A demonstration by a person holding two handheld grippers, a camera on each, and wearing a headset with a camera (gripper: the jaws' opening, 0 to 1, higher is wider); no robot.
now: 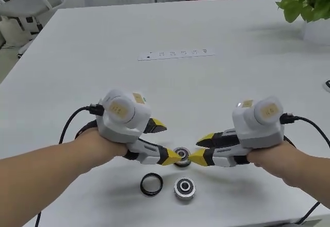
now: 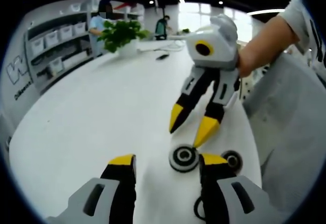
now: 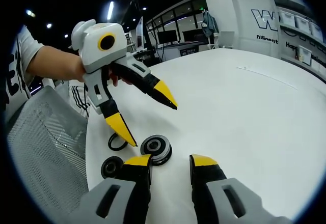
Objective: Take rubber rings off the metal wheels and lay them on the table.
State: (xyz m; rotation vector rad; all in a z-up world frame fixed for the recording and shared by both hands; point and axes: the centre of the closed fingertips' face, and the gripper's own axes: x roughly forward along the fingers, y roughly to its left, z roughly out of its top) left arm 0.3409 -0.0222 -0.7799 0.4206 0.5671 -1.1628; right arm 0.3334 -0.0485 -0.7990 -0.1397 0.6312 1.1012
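Now | wheel (image 1: 181, 155) flat, axle up | left gripper (image 1: 170, 141), right gripper (image 1: 195, 149) spread, empty

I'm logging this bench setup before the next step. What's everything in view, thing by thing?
table: one, white, under everything
metal wheels: two, silver and black, near the table's front edge; one between the gripper tips, one nearer the person
rubber ring: one loose, black, flat on the table left of the nearer wheel
socket strip: one, white, mid-table
plant: one, green, far right of the table
chair: one, white, beyond the table's far left
left gripper: one, white with black-and-yellow jaws, open
right gripper: one, same colours, open
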